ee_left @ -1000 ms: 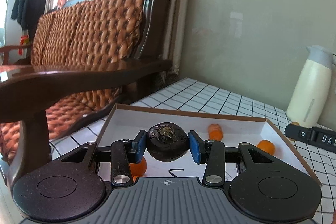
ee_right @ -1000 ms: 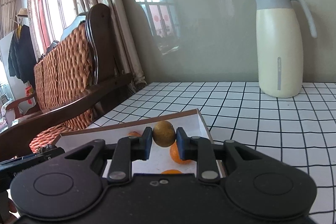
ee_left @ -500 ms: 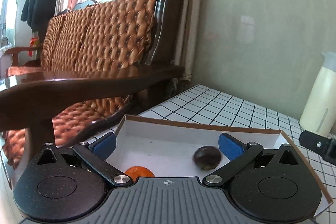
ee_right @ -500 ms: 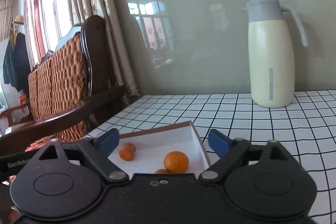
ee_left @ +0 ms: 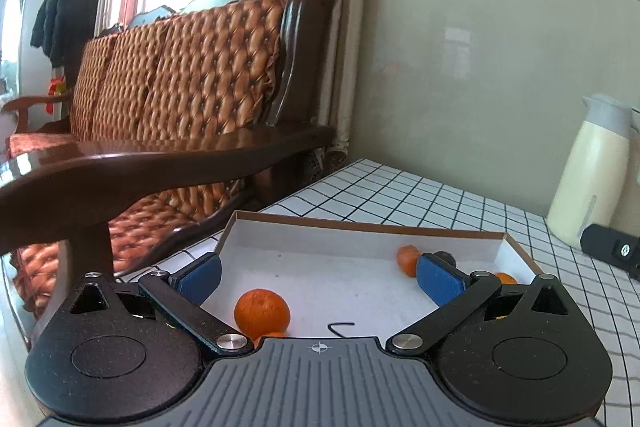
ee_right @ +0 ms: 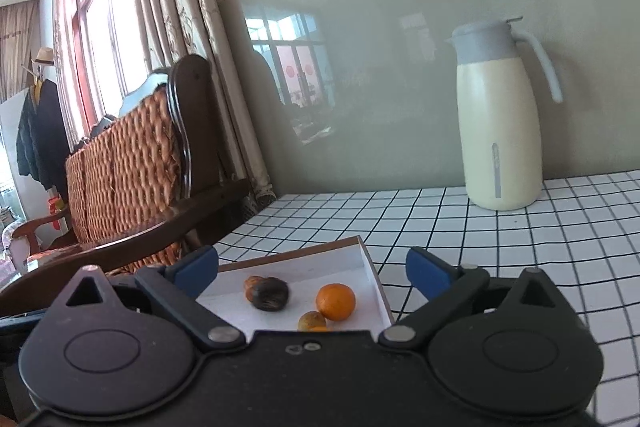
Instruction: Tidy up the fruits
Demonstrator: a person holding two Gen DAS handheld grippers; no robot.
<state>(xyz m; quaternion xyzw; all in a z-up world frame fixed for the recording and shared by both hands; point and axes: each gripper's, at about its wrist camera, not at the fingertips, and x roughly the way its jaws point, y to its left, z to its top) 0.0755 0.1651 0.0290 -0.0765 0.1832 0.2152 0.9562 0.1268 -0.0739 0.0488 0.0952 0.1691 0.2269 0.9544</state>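
Releasing done: both grippers' fingers now spread wide, holding nothing.
Dark round fruit (ee_right: 270,298) and small brownish fruit (ee_right: 311,320), gripped a second ago, lie in the shallow white cardboard tray (ee_right: 308,254).

We see a home living room: a tufted wooden sofa (ee_left: 180,75), curtains (ee_right: 192,39), a hanging coat (ee_left: 60,11).

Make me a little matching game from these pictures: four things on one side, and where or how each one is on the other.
Things:
1. jug
2. dark fruit
3. sofa
4. left gripper

Places or states:
A. open, holding nothing
B. upright on the checked cloth by the wall
C. lying in the box
D. beside the table, under the window

Pairs: 1-B, 2-C, 3-D, 4-A
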